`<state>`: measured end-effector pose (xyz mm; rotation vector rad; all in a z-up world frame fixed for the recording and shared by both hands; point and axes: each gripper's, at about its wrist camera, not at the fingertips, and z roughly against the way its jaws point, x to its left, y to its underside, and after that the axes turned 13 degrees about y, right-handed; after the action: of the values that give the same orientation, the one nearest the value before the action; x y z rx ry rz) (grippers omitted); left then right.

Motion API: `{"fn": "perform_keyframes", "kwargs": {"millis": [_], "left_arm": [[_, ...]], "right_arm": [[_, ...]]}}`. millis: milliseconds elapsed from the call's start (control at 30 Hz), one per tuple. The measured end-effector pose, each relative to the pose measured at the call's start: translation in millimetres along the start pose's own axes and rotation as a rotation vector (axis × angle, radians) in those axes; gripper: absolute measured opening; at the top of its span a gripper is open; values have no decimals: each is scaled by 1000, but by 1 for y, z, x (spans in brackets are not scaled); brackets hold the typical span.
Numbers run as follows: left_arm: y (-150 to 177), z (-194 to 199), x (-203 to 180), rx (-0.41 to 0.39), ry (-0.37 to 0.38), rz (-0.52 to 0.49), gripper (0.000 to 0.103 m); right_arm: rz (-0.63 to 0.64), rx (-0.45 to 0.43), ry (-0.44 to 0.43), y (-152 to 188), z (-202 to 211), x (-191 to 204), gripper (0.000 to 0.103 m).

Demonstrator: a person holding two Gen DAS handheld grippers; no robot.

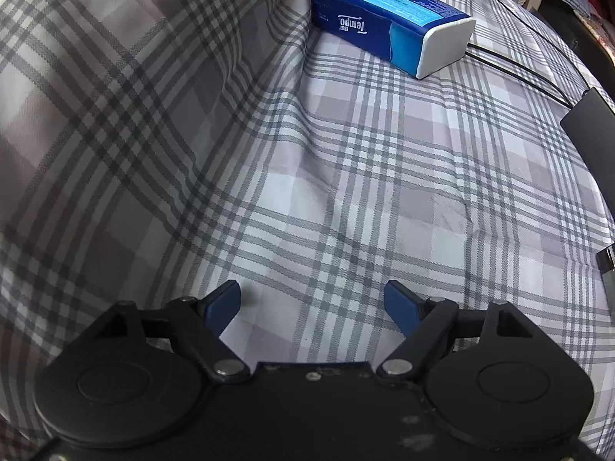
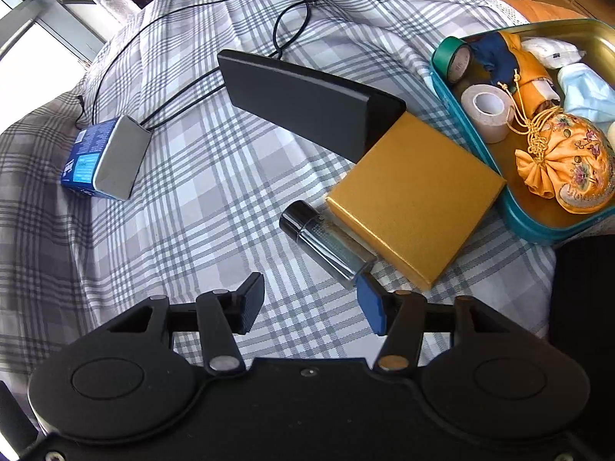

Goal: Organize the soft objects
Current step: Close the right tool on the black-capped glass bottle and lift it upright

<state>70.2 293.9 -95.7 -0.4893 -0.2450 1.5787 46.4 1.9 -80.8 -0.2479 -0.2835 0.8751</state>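
Note:
A blue and white tissue pack [image 1: 388, 19] lies on the plaid bedsheet [image 1: 346, 176] at the top of the left wrist view, beside a plaid pillow [image 1: 115, 96]. The same tissue pack [image 2: 105, 155] sits at the left in the right wrist view. My left gripper [image 1: 312, 299] hangs open over bare sheet, well short of the pack. Open too is my right gripper [image 2: 310, 294], with nothing between its fingers. Its right fingertip [image 2: 371, 299] is just below a small clear bottle [image 2: 326, 244] with a black cap. An orange embroidered pouch [image 2: 572, 169] rests in a teal tin [image 2: 511, 207].
A gold box [image 2: 415, 207] and a black flat box [image 2: 307, 103] lie between the bottle and the tin. Tape rolls [image 2: 486, 109] and wrapped items share the tin. A black cable [image 2: 184, 61] loops across the far sheet. A dark object [image 1: 592, 123] sits at the right edge.

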Motion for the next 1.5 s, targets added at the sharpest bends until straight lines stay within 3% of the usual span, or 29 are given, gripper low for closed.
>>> {"fn": "perform_keyframes", "kwargs": {"millis": [267, 767, 1300, 1500], "left_arm": [[0, -1, 3, 4, 6, 16, 81], [-3, 3, 7, 2, 30, 43, 81], [-3, 5, 7, -2, 47, 57, 81], [-3, 4, 7, 1, 50, 63, 81]], "right_arm": [[-3, 21, 28, -8, -17, 11, 54], [129, -89, 74, -20, -32, 58, 54], [26, -99, 61, -58, -43, 67, 55], [13, -98, 71, -61, -48, 74, 60]]}}
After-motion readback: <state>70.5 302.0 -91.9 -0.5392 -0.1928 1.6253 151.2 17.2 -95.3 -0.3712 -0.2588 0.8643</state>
